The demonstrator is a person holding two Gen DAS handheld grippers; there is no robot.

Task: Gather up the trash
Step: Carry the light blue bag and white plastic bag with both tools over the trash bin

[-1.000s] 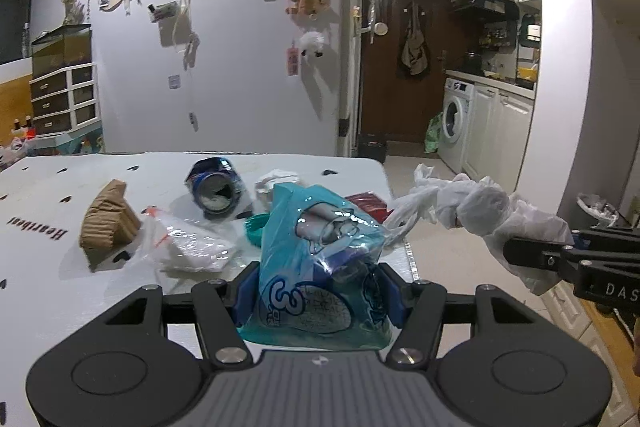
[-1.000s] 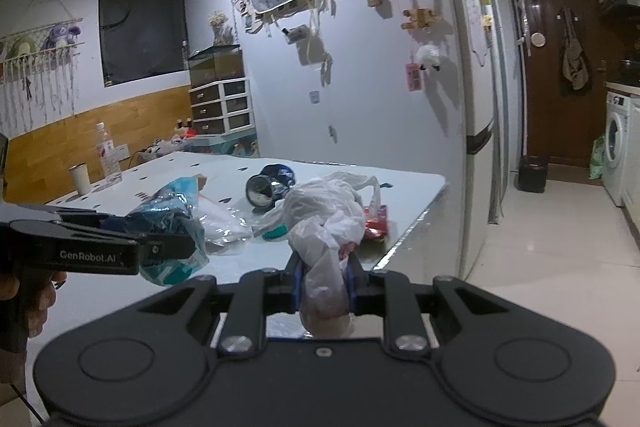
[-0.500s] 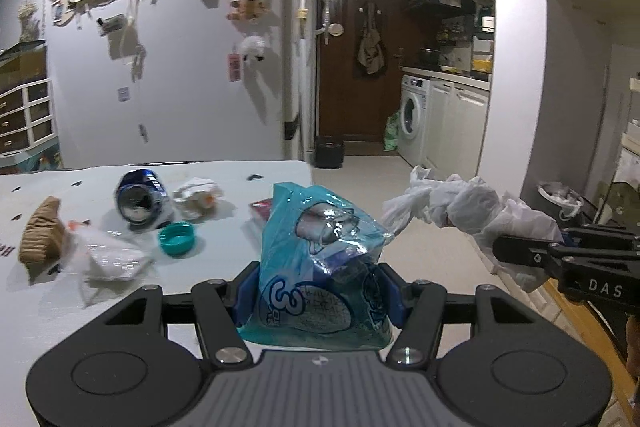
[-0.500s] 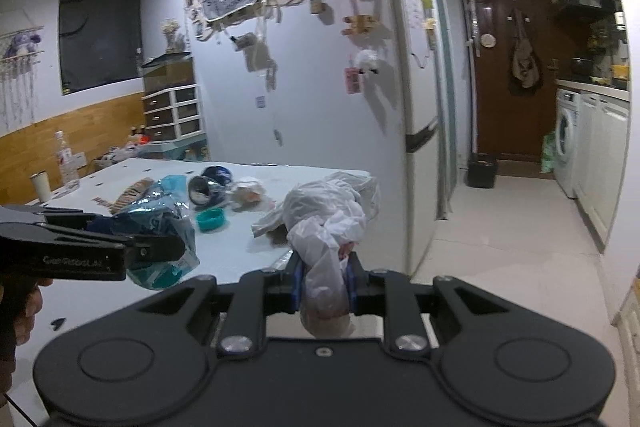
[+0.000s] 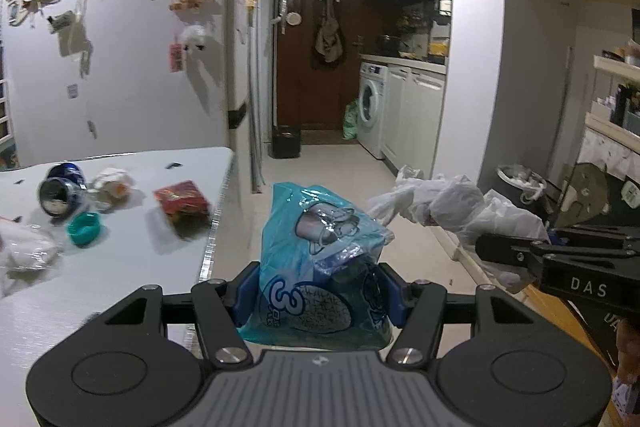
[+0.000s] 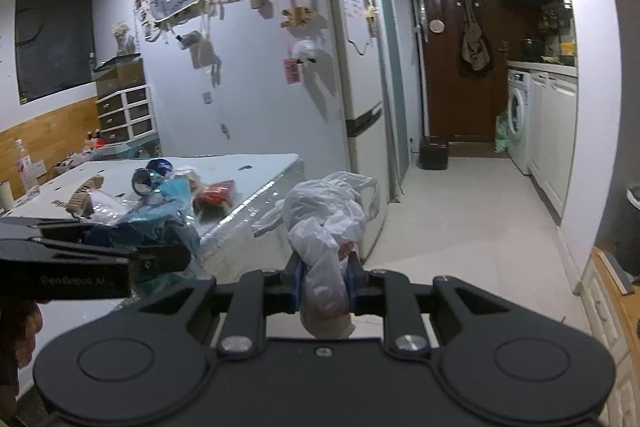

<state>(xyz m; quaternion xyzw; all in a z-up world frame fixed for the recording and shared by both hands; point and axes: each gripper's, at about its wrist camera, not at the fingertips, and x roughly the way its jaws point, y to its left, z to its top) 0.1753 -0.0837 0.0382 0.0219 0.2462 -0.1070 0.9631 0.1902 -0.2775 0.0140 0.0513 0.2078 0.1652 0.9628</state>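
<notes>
My left gripper is shut on a blue snack wrapper, held in the air past the table's right edge. My right gripper is shut on a crumpled white plastic bag; the bag also shows in the left wrist view. A crushed blue can, a teal cap, a red packet, a crumpled white paper and a clear bag lie on the white table. A trash bin with a white liner stands on the floor at the right.
The fridge stands behind the table. A hallway of pale floor leads to a brown door, with a washing machine and cabinets on the right. A cardboard piece lies on the table's far side.
Both grippers have swung to the right, away from the table and toward the hallway, each still holding its trash. The table items have slid left in view and the bin has come into sight.
</notes>
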